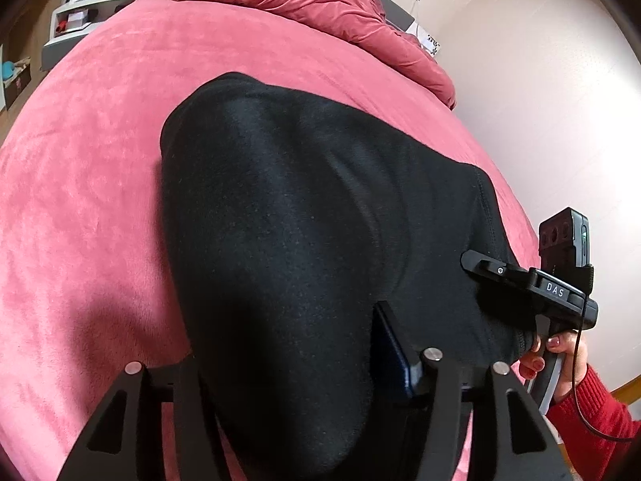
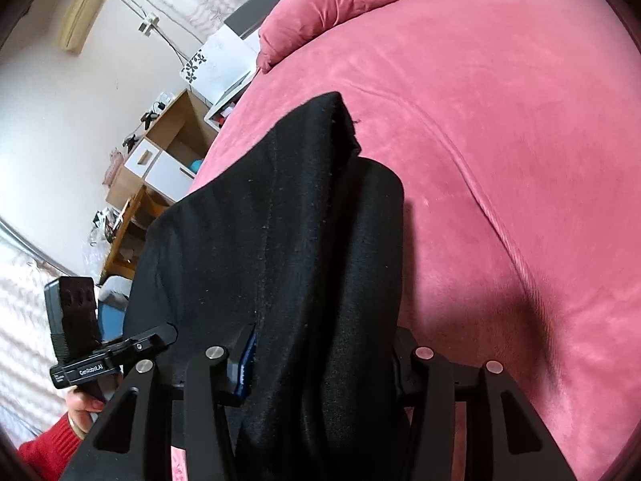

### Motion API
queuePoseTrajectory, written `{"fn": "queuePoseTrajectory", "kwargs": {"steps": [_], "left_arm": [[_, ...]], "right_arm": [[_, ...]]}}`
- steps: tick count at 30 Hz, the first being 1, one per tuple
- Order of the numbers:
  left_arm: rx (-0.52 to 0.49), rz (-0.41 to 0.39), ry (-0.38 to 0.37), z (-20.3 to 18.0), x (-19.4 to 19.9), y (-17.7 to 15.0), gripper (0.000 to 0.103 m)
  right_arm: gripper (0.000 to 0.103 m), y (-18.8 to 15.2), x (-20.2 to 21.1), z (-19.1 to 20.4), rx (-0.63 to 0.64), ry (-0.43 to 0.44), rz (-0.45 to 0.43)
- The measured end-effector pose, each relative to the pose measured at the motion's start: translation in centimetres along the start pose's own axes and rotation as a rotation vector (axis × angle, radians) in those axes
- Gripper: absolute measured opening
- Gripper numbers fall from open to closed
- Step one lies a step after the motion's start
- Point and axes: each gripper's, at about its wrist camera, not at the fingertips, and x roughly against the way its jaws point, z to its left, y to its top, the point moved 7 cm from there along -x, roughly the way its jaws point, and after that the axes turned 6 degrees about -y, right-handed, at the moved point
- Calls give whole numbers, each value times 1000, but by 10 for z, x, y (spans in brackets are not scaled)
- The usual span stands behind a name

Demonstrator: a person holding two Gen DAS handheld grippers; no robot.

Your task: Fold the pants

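Nearest, the left gripper (image 1: pixel 296 393) and right gripper (image 2: pixel 320 380) each appear clamped on an edge of the black pants (image 1: pixel 288 208), probably lifting it for folding. Beyond, the pants drape onto the pink bed (image 1: pixel 100 160), its rumpled duvet (image 1: pixel 312 0) farthest.

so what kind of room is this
Most likely a bedroom at home. The black pants hang over a bed with a pink cover, a bunched pink duvet lies at its far end, and a wooden cabinet stands by the wall.
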Motion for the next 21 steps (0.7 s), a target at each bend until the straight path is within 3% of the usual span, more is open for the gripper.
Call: {"fn": "queuePoseTrajectory", "kwargs": {"steps": [7,18,21], "left_arm": [[-5,-22,6,13,15,-19,66],[26,-32,35,8,33,-35,67],[71,-25,22,9,42,-45,67]], "right_arm": [[54,-6,-2,2,19,-7,-21],[56,-2,-7,14,36,-71,17],[64,-5,-4,11,-1,-62,19]]}}
